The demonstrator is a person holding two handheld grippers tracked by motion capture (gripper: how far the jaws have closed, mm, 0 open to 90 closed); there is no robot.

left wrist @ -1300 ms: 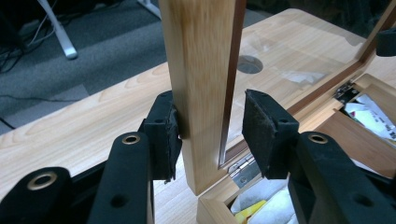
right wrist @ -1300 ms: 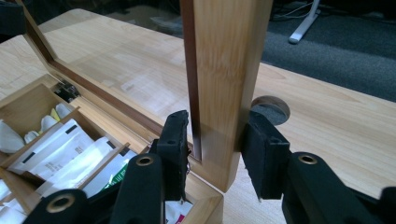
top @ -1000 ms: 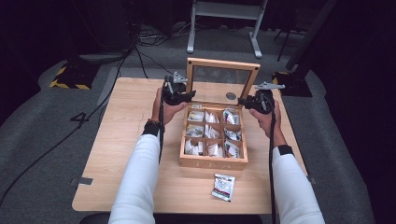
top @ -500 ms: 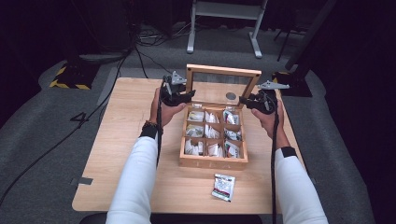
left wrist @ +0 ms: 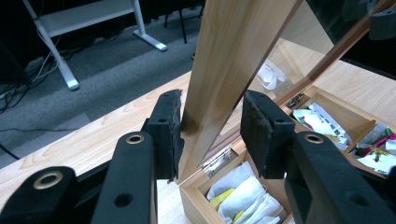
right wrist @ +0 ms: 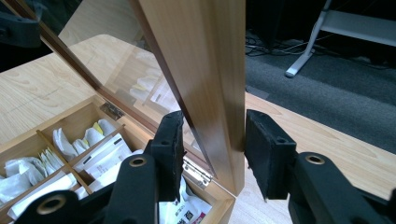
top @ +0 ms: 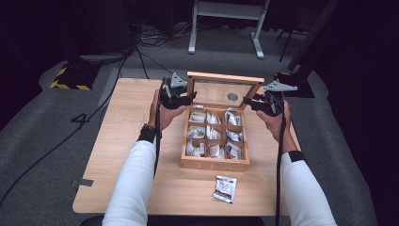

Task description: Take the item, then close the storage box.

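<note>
A wooden tea box (top: 214, 164) stands open on the table, its compartments packed with tea bags (top: 211, 133). Its glass-paned lid (top: 224, 79) stands nearly upright at the back. My left gripper (top: 190, 98) is open and straddles the lid's left side rail (left wrist: 205, 93); one pad (left wrist: 172, 130) touches the wood, the other stands clear. My right gripper (top: 248, 101) is open astride the right side rail (right wrist: 219, 102), with its pads (right wrist: 261, 149) close against the wood. The left gripper (left wrist: 210, 135) and right gripper (right wrist: 214, 149) sit just above the brass hinges (right wrist: 196, 169).
One loose tea bag packet (top: 225, 188) lies on the wooden table (top: 122, 141) in front of the box. A white stand (top: 226, 28) and cables are on the grey floor beyond the table's far edge.
The lid's top edge has swung toward the person over the last second, from leaning back to nearly upright. Both grippers came along with it at its side rails.
</note>
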